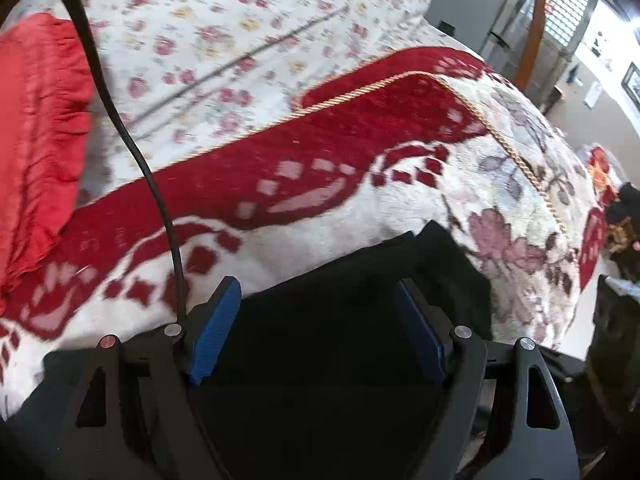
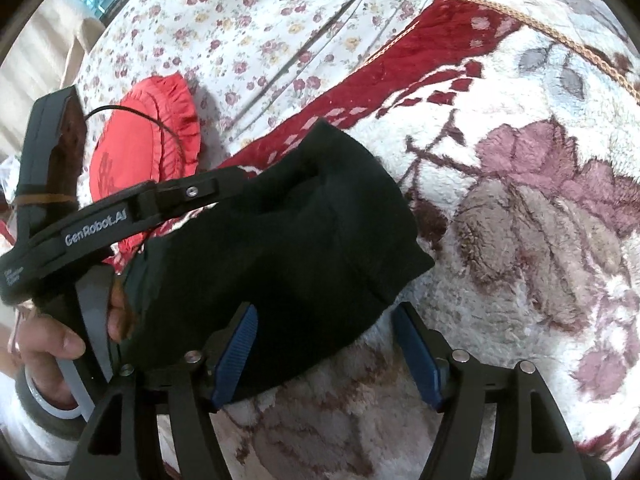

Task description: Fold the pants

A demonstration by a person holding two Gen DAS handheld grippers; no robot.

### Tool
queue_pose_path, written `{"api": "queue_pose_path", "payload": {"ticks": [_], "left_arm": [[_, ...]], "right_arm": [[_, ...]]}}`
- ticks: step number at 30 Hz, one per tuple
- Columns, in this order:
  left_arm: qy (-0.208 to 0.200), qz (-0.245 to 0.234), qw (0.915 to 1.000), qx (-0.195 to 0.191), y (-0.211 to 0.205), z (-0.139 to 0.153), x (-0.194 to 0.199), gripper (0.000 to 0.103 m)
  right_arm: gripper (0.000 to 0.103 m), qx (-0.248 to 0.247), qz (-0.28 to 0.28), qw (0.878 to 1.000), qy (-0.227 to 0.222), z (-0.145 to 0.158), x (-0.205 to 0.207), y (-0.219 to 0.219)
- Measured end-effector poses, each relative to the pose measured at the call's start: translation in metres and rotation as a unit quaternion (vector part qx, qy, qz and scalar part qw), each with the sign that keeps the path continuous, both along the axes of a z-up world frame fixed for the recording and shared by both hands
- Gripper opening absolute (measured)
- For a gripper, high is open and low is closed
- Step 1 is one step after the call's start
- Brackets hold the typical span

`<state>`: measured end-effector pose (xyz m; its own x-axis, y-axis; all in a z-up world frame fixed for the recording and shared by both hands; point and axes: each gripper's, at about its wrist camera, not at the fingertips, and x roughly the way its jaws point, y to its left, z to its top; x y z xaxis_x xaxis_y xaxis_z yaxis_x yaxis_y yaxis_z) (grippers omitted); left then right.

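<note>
Evidently the pants [image 2: 280, 240] are soft, limp and light. Both sets of fingers stand open; grasp the hem edge between the right fingers [image 2: 236, 356].

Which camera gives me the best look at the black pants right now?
The right wrist view. There the black pants show as a folded bundle on the floral blanket, with their outline and far edges visible. The left wrist view shows only a dark mass of the pants between the open left gripper, outline mostly cut off.
</note>
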<state>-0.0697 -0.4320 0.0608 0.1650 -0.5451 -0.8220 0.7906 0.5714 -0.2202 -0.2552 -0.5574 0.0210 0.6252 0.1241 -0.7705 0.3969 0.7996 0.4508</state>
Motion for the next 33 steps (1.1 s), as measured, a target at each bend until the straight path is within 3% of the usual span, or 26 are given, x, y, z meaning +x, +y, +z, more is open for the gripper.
{"api": "queue_pose_path", "payload": {"ticks": [14,15,17,19,21,24,27,31,33], "left_arm": [[0.027,-0.086,0.9959,-0.003,-0.051,-0.028,0.001,0.079],[0.037,-0.092,0.9950,-0.012,-0.053,-0.028,0.002,0.070],[0.044,-0.108,0.9930,-0.019,-0.056,-0.029,0.000,0.050],[0.038,-0.122,0.9915,-0.027,-0.059,-0.029,-0.003,0.027],[0.055,-0.120,0.9903,-0.042,-0.057,-0.027,-0.001,0.023],[0.064,-0.110,0.9901,-0.060,-0.045,-0.015,0.002,0.017],[0.044,-0.094,0.9912,-0.082,-0.018,0.018,0.006,0.017],[0.012,-0.043,0.9929,-0.110,0.047,0.066,0.015,0.017],[0.005,-0.013,0.9936,-0.112,0.085,0.077,0.022,0.017]], "right_arm": [[0.068,0.004,-0.033,0.999,-0.029,-0.006,0.007,-0.007],[0.066,0.003,-0.036,0.999,-0.034,-0.006,0.007,-0.007],[0.041,-0.001,-0.037,0.998,-0.040,-0.007,0.010,-0.009],[0.026,0.009,-0.048,0.997,-0.058,-0.006,0.008,-0.015],[0.019,0.024,-0.040,0.995,-0.087,0.000,0.007,-0.016],[0.018,-0.013,-0.017,0.996,-0.092,0.019,0.010,-0.005],[0.018,-0.017,0.010,0.992,-0.124,0.045,0.014,0.008],[0.018,-0.046,0.080,0.983,-0.159,0.080,0.027,0.050],[0.018,-0.060,0.128,0.976,-0.167,0.090,0.036,0.080]]}}
